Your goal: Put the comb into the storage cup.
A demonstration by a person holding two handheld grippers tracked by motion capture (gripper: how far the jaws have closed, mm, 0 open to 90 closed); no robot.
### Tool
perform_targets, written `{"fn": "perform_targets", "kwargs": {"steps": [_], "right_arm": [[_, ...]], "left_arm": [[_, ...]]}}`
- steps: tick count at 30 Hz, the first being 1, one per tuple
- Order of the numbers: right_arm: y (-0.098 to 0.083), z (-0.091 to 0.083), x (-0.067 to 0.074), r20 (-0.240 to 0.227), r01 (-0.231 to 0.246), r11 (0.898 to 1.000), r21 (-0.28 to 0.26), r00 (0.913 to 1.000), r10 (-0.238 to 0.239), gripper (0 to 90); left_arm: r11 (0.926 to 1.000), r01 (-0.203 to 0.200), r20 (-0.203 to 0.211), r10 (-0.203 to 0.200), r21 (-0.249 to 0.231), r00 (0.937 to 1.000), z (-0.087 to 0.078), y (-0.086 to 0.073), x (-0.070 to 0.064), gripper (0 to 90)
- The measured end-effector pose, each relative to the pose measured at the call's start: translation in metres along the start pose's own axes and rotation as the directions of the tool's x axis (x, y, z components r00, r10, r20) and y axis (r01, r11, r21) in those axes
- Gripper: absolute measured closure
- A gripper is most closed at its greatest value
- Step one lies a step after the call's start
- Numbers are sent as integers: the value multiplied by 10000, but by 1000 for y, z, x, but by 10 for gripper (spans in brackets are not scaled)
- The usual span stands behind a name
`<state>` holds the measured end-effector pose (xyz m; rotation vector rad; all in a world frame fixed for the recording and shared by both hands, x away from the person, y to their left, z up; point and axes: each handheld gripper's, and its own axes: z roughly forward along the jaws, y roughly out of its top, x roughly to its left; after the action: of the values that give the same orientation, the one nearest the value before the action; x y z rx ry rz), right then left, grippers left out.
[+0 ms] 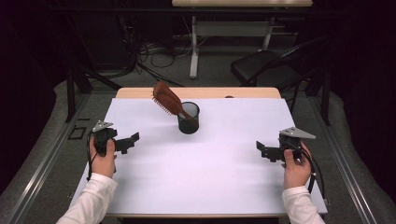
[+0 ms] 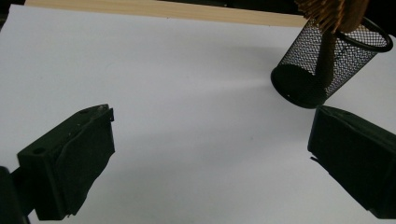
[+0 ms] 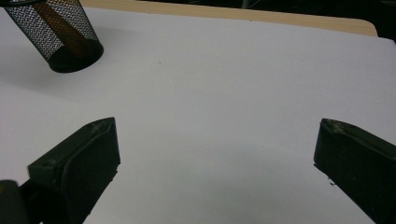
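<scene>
High view: hairbrush (image 1: 167,99) stands handle-down in mesh cup (image 1: 188,118) at table centre-back, head leaning up-left. Left gripper (image 1: 130,142) is nearer, cup ahead to its right; right gripper (image 1: 261,149) farther. Both jaws wide apart, empty.

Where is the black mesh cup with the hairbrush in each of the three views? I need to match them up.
High view: mesh cup stands at table centre, toward the far edge, hairbrush leaning out up-left.
Left gripper view: cup at upper right, above the right-hand jaw.
Right gripper view: cup at upper left corner.
Shared landmark: the table's wooden far edge, just behind the cup.
</scene>
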<state>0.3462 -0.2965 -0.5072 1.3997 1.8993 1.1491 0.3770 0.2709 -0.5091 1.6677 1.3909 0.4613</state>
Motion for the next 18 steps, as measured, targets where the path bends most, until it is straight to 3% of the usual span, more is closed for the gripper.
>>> {"fn": "perform_targets", "kwargs": {"steps": [18], "right_arm": [[-9, 5, -7, 122, -184, 9997, 179, 9998, 182, 0]], "left_arm": [[9996, 293, -317, -291, 63, 9991, 13, -22, 12, 6]]}}
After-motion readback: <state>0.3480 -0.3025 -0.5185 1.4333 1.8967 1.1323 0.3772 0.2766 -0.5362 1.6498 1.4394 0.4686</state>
